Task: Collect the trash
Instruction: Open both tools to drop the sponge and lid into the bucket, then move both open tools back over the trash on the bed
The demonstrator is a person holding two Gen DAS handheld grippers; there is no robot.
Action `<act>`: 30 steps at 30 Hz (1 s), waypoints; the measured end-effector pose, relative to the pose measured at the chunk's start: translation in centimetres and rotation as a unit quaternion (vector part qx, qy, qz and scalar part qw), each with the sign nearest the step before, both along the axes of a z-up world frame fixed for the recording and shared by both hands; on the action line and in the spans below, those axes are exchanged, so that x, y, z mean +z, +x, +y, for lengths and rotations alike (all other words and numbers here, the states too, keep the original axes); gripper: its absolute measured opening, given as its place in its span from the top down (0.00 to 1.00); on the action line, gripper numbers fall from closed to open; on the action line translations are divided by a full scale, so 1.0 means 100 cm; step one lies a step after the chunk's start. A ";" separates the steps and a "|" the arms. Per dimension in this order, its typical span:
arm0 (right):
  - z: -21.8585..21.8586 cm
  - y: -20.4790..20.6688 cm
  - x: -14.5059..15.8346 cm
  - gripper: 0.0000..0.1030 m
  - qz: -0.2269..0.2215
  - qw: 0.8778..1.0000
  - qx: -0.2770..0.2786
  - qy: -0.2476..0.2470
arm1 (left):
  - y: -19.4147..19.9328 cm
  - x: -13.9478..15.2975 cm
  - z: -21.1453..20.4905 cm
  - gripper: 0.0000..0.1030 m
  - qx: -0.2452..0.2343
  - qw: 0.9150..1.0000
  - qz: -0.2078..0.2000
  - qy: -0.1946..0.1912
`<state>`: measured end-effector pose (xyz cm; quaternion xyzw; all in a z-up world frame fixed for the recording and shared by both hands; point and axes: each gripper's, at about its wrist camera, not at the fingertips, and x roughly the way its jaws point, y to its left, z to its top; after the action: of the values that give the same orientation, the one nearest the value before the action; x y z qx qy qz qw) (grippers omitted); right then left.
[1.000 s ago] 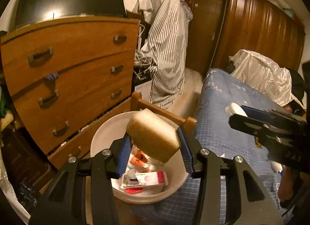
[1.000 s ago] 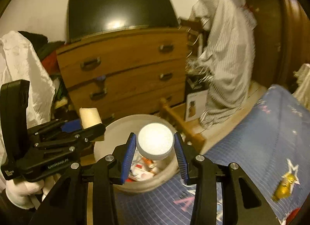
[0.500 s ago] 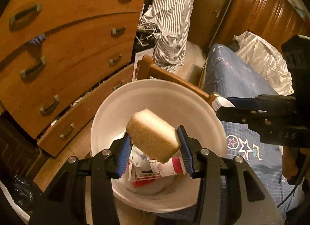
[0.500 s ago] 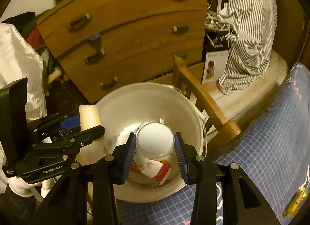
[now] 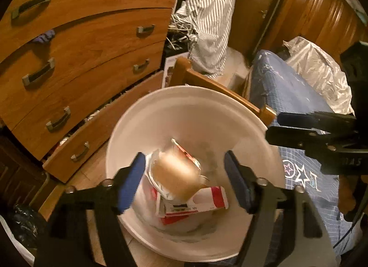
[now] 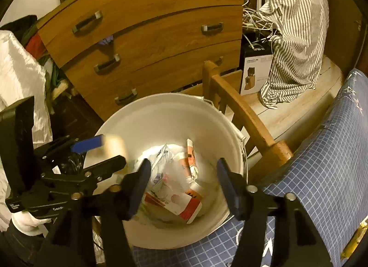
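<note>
Both your jaws are opening over the white bucket (image 5: pixel 253 115), letting the light, squashy sponge (image 5: pixel 177 175) drop free.

I count two grippers, my left (image 5: pixel 185 179) and my right (image 6: pixel 182 178). One white bucket (image 5: pixel 161 115) sits below them. In it I make out one tan sponge (image 5: pixel 176 173) and one red-and-white carton (image 5: pixel 207 200); the rest is too crumpled to count. One dresser (image 5: pixel 80 43) shows seven handles in the left view. One striped shirt (image 6: pixel 296 36). One wooden rail (image 6: pixel 243 115).
</note>
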<state>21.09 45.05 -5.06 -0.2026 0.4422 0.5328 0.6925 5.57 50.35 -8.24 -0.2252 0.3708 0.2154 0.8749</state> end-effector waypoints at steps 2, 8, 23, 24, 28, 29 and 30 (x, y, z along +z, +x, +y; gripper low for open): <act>-0.004 0.003 0.001 0.40 0.001 1.000 -0.003 0.003 | -0.001 0.000 0.002 0.33 0.005 1.000 0.000 0.000; -0.019 0.005 0.012 0.40 0.003 1.000 -0.012 0.022 | -0.002 0.004 -0.003 0.33 0.009 1.000 -0.004 0.001; -0.255 -0.036 0.053 0.39 -0.044 0.982 -0.110 0.147 | 0.020 0.028 -0.117 0.33 -0.081 0.996 -0.033 0.019; -0.285 -0.039 0.047 0.39 -0.048 0.979 -0.127 0.150 | 0.028 0.025 -0.133 0.33 -0.099 0.994 -0.032 0.014; -0.393 -0.041 0.015 0.39 -0.046 0.969 -0.199 0.143 | 0.055 0.010 -0.194 0.33 -0.163 0.986 -0.022 0.001; -0.436 -0.040 0.005 0.39 -0.048 0.961 -0.233 0.138 | 0.062 0.005 -0.213 0.33 -0.182 0.983 -0.019 -0.003; -0.465 -0.038 -0.002 0.39 -0.050 0.955 -0.258 0.134 | 0.068 0.001 -0.231 0.33 -0.199 0.980 -0.016 -0.005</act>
<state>17.29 -1.44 -5.24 -0.0136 0.3687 0.3792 0.8486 12.36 27.26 -8.13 -0.1542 0.3954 0.0315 0.9049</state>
